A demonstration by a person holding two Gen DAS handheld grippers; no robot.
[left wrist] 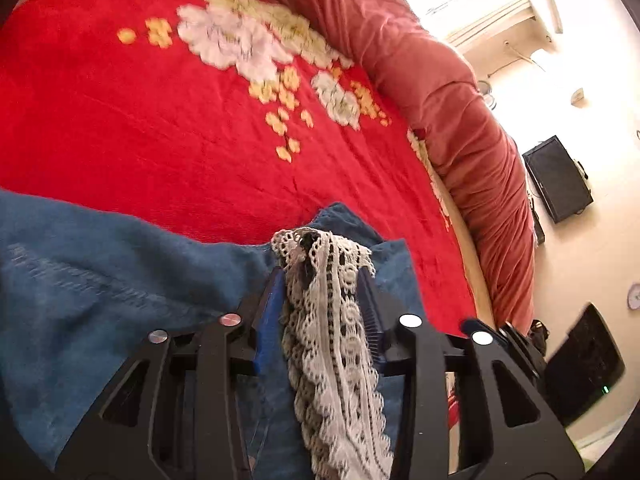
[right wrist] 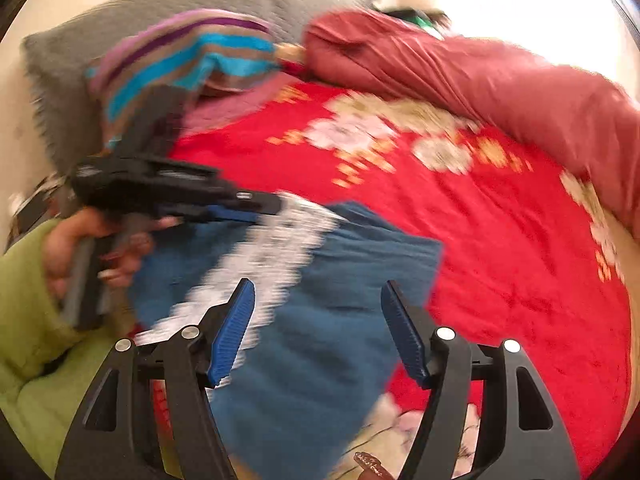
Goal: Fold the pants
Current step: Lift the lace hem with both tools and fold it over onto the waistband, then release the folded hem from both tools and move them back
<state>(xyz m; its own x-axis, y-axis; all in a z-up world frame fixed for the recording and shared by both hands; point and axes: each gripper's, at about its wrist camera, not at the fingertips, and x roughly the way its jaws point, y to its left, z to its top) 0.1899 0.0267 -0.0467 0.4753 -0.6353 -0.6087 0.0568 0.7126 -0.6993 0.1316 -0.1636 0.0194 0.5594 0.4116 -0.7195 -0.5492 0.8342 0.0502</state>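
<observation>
Clearly, one pair of blue pants [right wrist: 340, 280] is seen lying on the red bed cover [left wrist: 160, 120], with one white lace strip [left wrist: 332, 320] across it. The lace is kept between the half-parted left tongs [left wrist: 324, 280]; whether it is pressed cannot be told. The right tongs [right wrist: 318, 300] are held wide and empty above the pants. One rolled quilt [left wrist: 460, 120] and two pillows [right wrist: 180, 56] are placed around the bed edge.
</observation>
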